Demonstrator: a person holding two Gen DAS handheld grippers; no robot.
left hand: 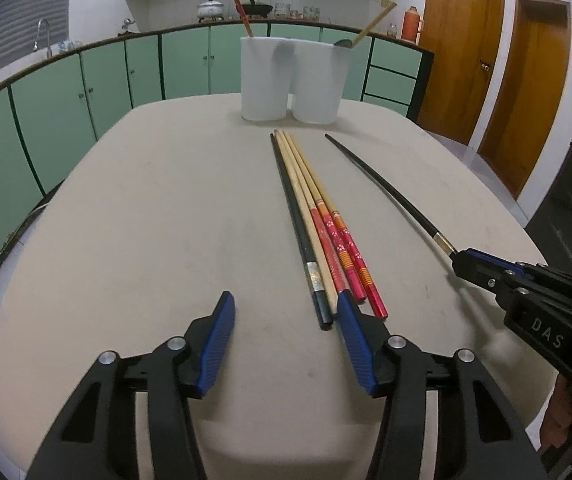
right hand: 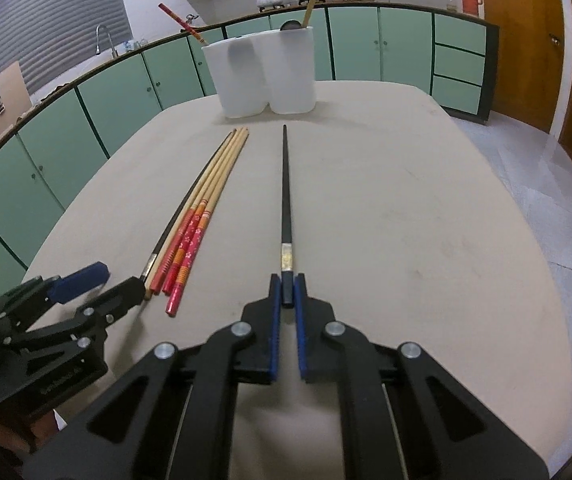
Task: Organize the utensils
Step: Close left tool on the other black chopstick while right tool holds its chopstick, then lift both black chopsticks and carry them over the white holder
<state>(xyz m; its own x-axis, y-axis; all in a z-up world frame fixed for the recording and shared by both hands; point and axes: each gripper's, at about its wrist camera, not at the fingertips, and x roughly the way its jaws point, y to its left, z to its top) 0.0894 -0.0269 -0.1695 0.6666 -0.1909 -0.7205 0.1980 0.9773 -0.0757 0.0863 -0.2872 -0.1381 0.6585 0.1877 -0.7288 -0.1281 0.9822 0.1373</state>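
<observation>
A bundle of chopsticks [left hand: 318,216], one black and three wooden with red patterned ends, lies on the beige table [left hand: 145,220]; it also shows in the right wrist view [right hand: 197,208]. My left gripper [left hand: 283,310] is open, low over the table, its right finger beside the bundle's near ends. My right gripper [right hand: 287,290] is shut on the near end of a separate black chopstick [right hand: 286,184], which points toward two white holders [right hand: 265,76]. That chopstick also shows in the left wrist view [left hand: 382,184]. The holders [left hand: 292,80] hold a red chopstick, a wooden one and a spoon.
Green cabinets [left hand: 85,112] and a counter with pots run behind the table. Wooden doors [left hand: 498,80] stand at the right. The table edge curves close on the left and right.
</observation>
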